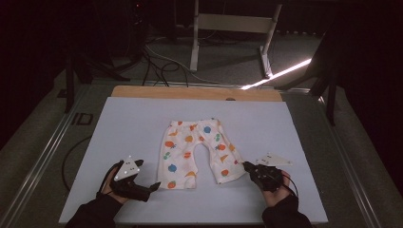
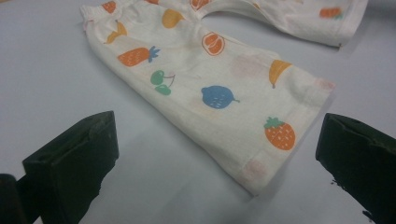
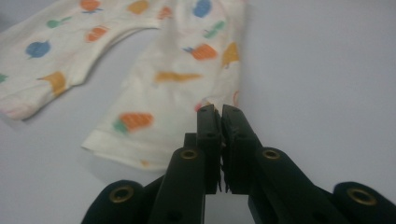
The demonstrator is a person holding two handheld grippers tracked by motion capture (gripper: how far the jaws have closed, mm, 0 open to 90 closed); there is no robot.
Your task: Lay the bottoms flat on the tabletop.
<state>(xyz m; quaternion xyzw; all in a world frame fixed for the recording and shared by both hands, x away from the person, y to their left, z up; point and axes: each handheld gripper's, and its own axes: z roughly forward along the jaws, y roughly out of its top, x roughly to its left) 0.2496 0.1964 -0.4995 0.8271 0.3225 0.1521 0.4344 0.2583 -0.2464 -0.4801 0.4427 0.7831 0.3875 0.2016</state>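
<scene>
Small cream pants [image 1: 190, 147] printed with coloured fruit lie flat on the white mat [image 1: 128, 123], waistband far, legs toward me. My right gripper [image 1: 247, 166] is shut on the outer edge of the right leg, near its hem; in the right gripper view the jaws [image 3: 219, 112] meet on the cloth [image 3: 177, 70], which ridges slightly ahead of them. My left gripper [image 1: 153, 186] rests on the mat beside the left leg's hem, open. In the left gripper view its wide-apart jaws [image 2: 219, 144] frame the hem corner of the pants [image 2: 210, 70] without touching it.
The mat sits on a wooden table [image 1: 199, 92] whose far edge shows beyond it. Metal rails [image 1: 43, 156] run along both sides. Cables [image 1: 157, 66] and a stand's legs [image 1: 266, 52] are on the floor behind.
</scene>
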